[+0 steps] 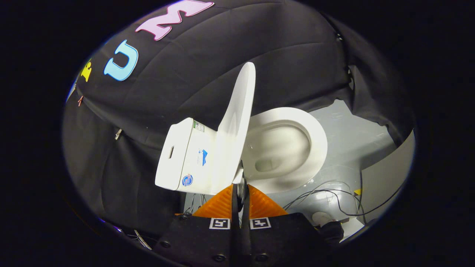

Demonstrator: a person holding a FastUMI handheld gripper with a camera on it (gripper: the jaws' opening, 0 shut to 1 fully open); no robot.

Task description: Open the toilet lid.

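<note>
Booth floor [349, 141], grey | toilet lid [235, 129] raised upright, long axis 12–6 o'clock, at 12 o'clock just ahead of gripper [240, 191] | fingers together, nothing clamped | bowl [285, 148] at 1 o'clock.

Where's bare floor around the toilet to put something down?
Free: the grey floor beyond the bowl, bordered by the black cloth wall. Crowded: floor beside the gripper, strewn with cables. The raised lid leans toward the tank, little gap between. The gripper's fingers are closed together just before the lid's hinge end.
</note>
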